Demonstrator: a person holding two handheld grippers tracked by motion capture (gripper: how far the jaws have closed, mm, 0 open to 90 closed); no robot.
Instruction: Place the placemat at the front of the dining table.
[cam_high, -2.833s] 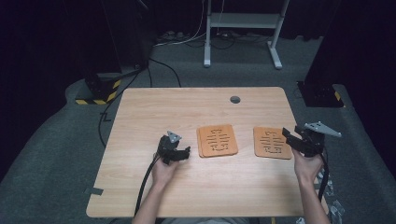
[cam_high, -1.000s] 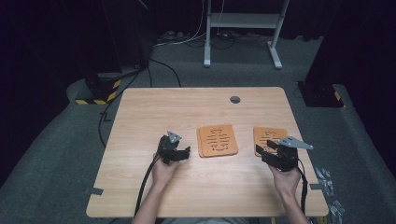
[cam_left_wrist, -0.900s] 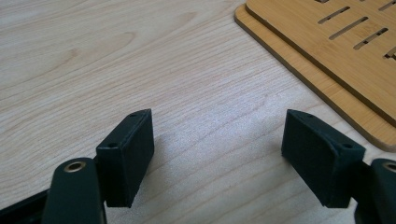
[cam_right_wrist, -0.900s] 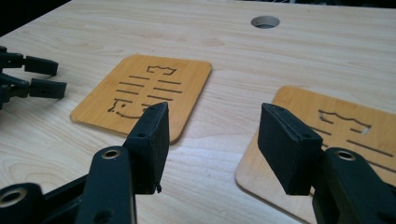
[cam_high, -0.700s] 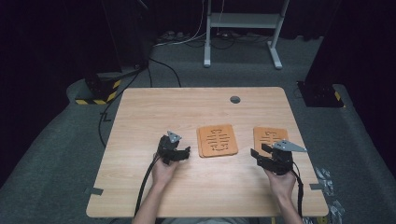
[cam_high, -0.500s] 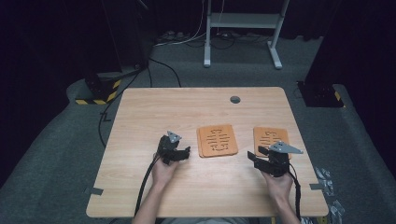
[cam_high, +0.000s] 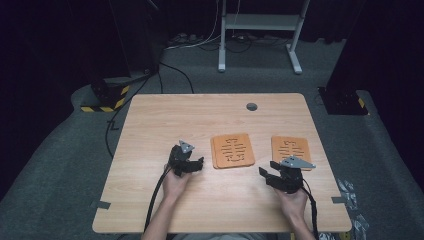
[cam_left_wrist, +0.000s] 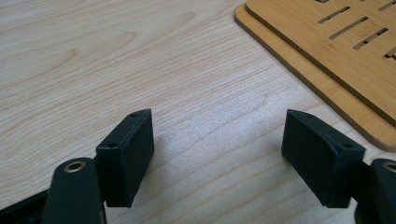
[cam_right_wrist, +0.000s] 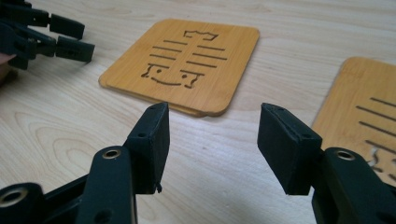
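Two slotted boards lie on the tabletop: the middle board (cam_high: 232, 150) near the centre, the right board (cam_high: 291, 149) toward the right edge. Both the left gripper (cam_high: 192, 164) and right gripper (cam_high: 267, 175) are released, holding nothing. To pick up the middle board, I'd bring the right gripper low and level so one jaw slips under its near edge.

Light wooden table (cam_high: 150, 200), inspected from above.
Carried two slotted bamboo mats, lying flat and well apart: middle mat (cam_high: 232, 150), right mat (cam_high: 290, 149). Bore a round grommet (cam_high: 251, 106) near the far edge.
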